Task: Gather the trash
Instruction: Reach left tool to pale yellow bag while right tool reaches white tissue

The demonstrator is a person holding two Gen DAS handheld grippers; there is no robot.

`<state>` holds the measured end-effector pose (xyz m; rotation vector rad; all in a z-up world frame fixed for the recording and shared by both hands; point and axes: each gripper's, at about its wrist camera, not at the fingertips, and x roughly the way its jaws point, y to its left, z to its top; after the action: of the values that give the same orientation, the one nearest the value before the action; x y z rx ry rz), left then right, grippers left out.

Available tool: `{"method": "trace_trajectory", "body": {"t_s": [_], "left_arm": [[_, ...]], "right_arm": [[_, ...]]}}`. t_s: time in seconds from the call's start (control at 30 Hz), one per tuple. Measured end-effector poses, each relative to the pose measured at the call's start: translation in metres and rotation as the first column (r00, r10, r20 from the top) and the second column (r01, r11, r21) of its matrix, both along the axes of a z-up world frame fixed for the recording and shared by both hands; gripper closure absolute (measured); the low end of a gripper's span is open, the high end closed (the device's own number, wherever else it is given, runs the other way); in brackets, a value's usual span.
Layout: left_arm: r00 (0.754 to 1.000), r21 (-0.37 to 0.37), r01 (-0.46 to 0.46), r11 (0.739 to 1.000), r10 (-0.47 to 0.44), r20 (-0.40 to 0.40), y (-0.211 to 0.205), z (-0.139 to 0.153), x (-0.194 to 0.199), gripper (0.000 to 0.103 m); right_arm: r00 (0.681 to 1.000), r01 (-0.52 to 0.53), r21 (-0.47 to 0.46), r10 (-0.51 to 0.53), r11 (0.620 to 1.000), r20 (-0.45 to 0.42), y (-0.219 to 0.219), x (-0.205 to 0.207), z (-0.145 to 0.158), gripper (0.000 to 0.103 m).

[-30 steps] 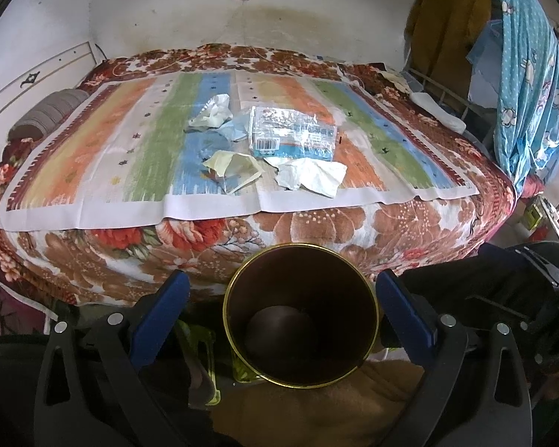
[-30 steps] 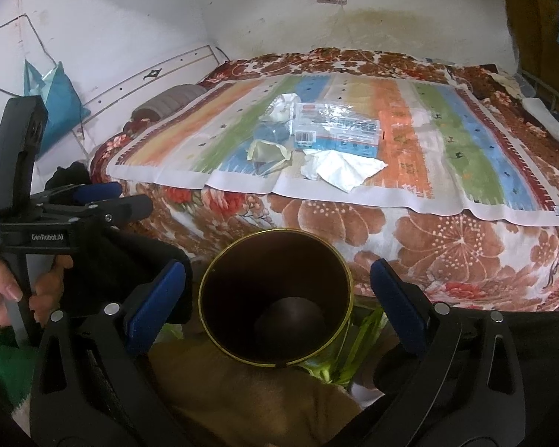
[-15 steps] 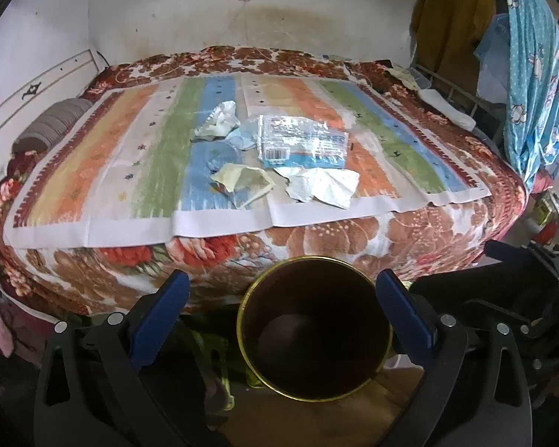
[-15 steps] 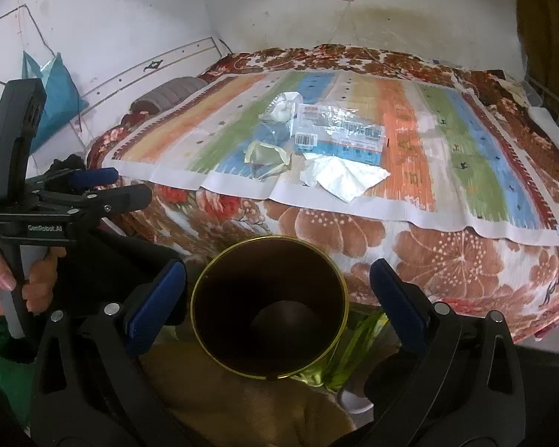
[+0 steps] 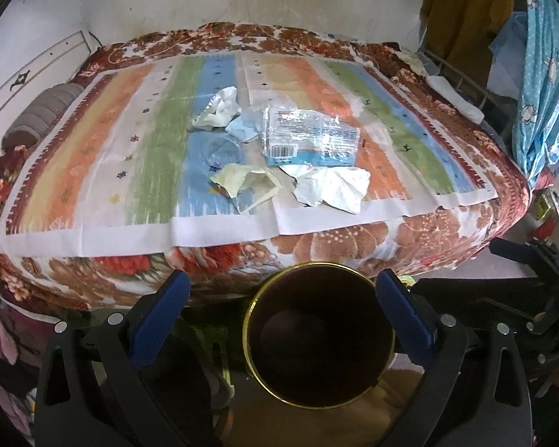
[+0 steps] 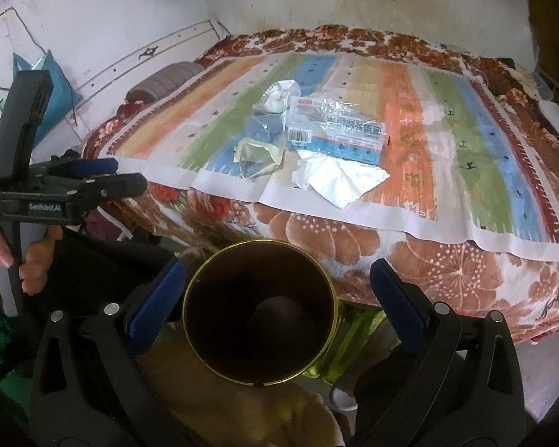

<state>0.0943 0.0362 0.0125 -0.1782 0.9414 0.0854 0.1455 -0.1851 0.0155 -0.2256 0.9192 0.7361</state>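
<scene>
Bin (image 5: 318,339) sits below the bed edge to catch wrappers (image 5: 309,138); I hold both tongs agape, empty.

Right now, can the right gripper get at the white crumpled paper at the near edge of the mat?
Probably yes. The right gripper is open and holds nothing, and the white crumpled paper lies uncovered on the striped mat. Only the bin sits below, not across the way.

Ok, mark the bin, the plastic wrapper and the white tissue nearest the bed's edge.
bin (image 5: 385,311): left wrist view, gold rim.
plastic wrapper (image 5: 313,136): left wrist view, clear middle.
white tissue (image 6: 339,180): right wrist view, centre of the sheet.
</scene>
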Motion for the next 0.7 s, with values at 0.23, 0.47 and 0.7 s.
{"method": "trace_trajectory", "body": {"t_s": [0.23, 0.47, 0.7], "left_arm": [[0.999, 0.039, -0.019, 0.999, 0.021, -0.046, 0.014, -0.001, 0.027, 0.006], [0.989, -0.008, -0.046, 0.999, 0.045, -0.141, 0.034, -0.018, 0.057, 0.006], [0.981, 0.039, -0.045, 0.998, 0.051, -0.187, 0.042, -0.029, 0.09, 0.007]], "right_arm": [[0.999, 0.024, -0.053, -0.026, 0.998, -0.026, 0.004, 0.034, 0.0, 0.009], [0.998, 0.026, -0.089, -0.031, 0.996, -0.062, 0.011, 0.066, -0.004, 0.009], [0.996, 0.033, -0.134, -0.043, 0.99, -0.072, 0.026, 0.095, -0.01, 0.009]]}}
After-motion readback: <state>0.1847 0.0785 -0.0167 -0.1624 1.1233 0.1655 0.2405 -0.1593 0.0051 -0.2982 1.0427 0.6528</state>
